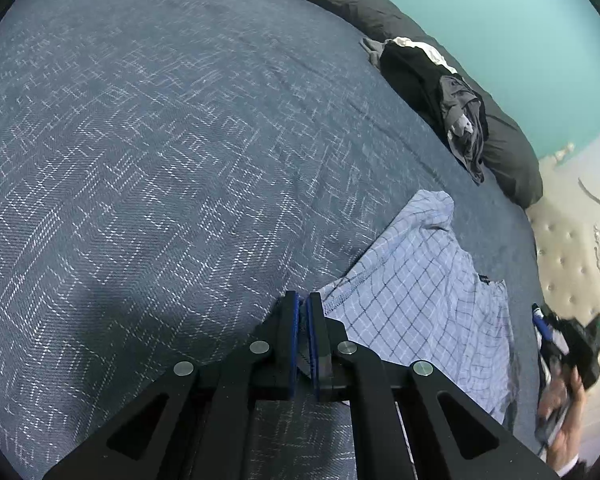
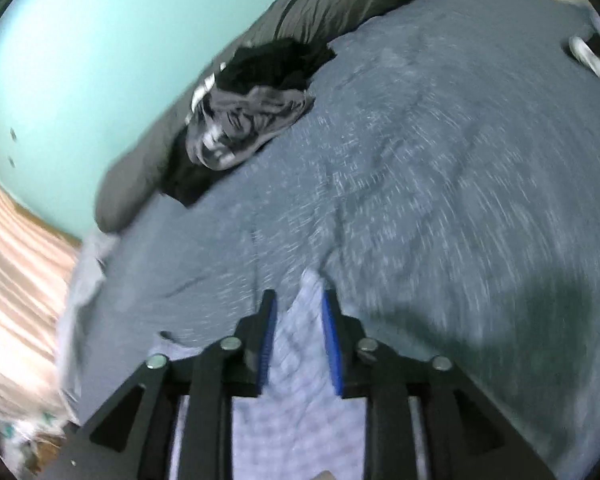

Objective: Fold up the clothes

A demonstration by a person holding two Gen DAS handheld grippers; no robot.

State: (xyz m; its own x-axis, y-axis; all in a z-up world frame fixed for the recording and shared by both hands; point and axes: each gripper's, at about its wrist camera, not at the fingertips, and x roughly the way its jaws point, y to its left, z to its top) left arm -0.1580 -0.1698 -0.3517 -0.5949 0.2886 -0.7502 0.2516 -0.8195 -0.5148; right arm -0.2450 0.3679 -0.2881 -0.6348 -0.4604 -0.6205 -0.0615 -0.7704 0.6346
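A light blue checked garment (image 1: 428, 300) lies partly spread on the blue patterned bedspread (image 1: 160, 160). My left gripper (image 1: 303, 304) is nearly shut, its blue pads pinching the garment's hemmed edge at its left corner. My right gripper (image 2: 298, 300) is open, its fingers straddling the same checked garment (image 2: 296, 360), which runs up between them; this view is blurred. The right gripper with the hand holding it also shows in the left wrist view (image 1: 568, 344), at the garment's far side.
A pile of black and grey clothes (image 1: 444, 92) lies near the dark pillow (image 1: 512, 160) by the teal wall; it also shows in the right wrist view (image 2: 252, 108). A cream tufted headboard (image 1: 568, 256) stands at the right. A striped floor (image 2: 16, 264) lies beyond the bed edge.
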